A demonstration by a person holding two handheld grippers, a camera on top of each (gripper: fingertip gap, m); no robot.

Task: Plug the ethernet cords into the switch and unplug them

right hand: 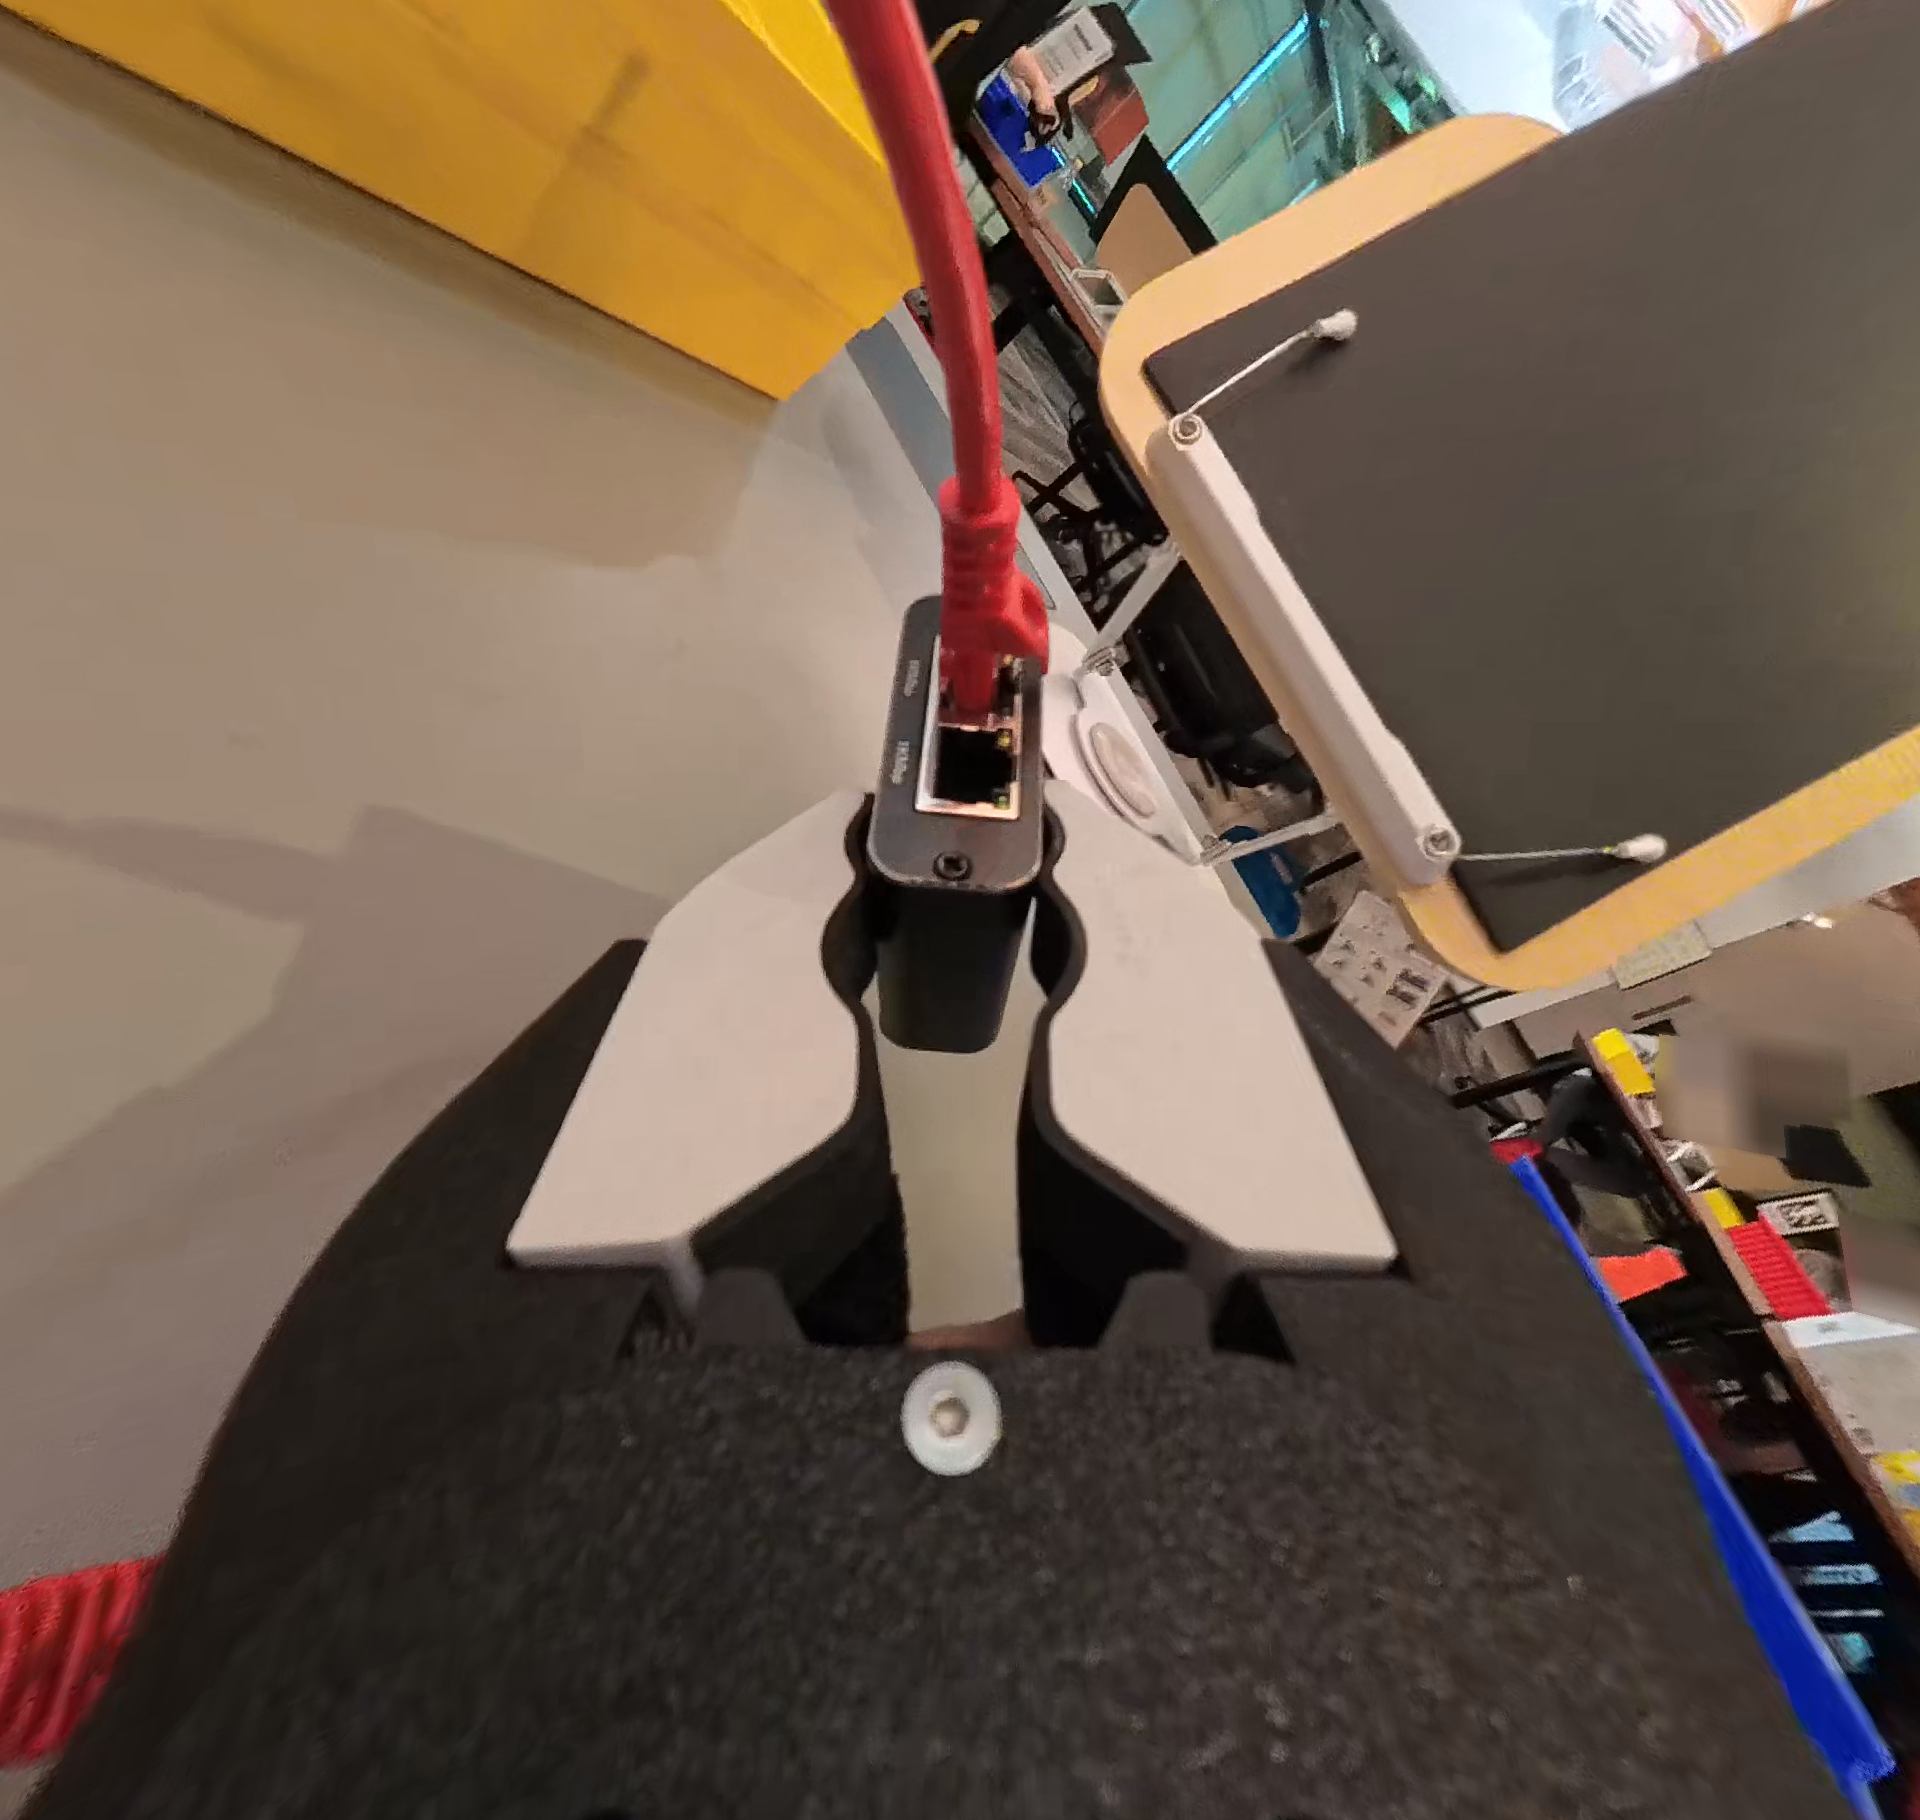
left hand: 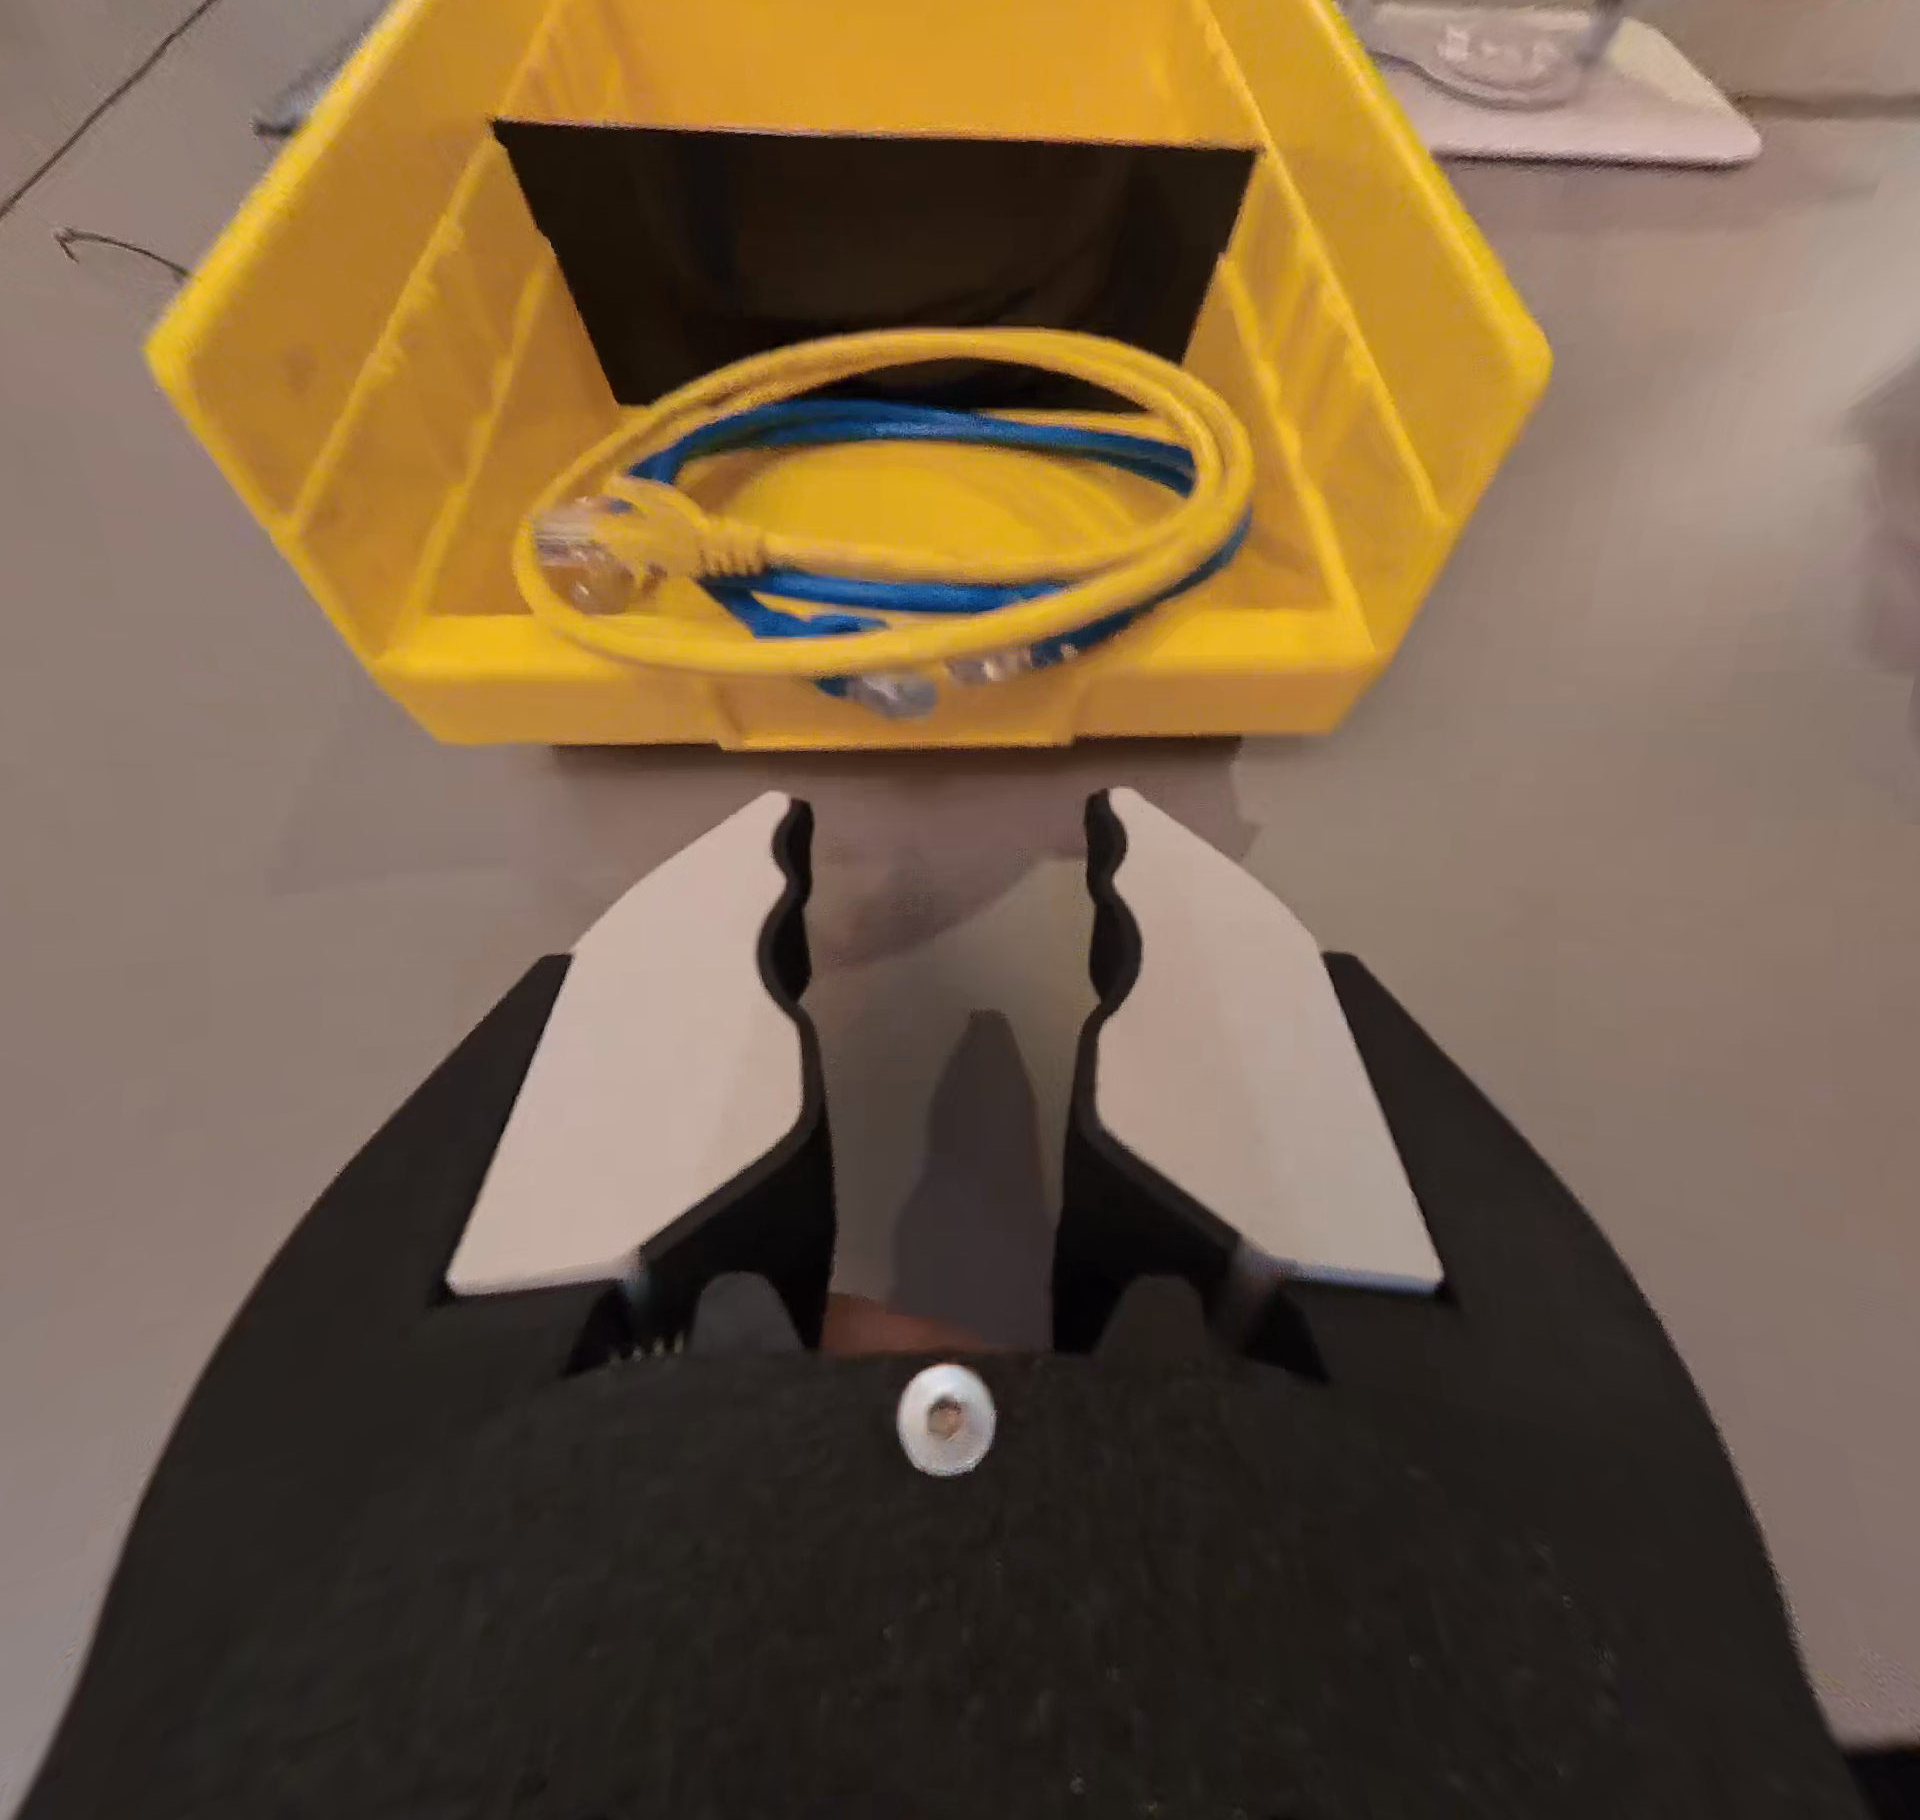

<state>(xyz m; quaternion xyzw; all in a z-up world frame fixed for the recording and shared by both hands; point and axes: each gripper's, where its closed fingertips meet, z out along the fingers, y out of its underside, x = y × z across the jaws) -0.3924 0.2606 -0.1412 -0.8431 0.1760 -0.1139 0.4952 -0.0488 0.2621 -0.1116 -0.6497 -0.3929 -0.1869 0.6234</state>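
Observation:
In the left wrist view a yellow bin (left hand: 312,420) stands on the grey table and holds a coiled yellow ethernet cord (left hand: 894,632) and a coiled blue ethernet cord (left hand: 935,425). My left gripper (left hand: 948,820) is open and empty, just in front of the bin's low front wall. In the right wrist view my right gripper (right hand: 951,835) is shut on a small black switch (right hand: 945,949), held tilted above the table. A red ethernet cord (right hand: 951,264) is plugged into the switch's far port. The near port (right hand: 968,764) is empty.
A black divider (left hand: 883,243) stands across the bin. A white tray (left hand: 1579,123) with clear containers lies behind the bin at the right. In the right wrist view the yellow bin's side (right hand: 468,108), a black chair seat (right hand: 1558,523) and cluttered shelves show. The gap from one gripper's tips to the other's is roughly 35 cm.

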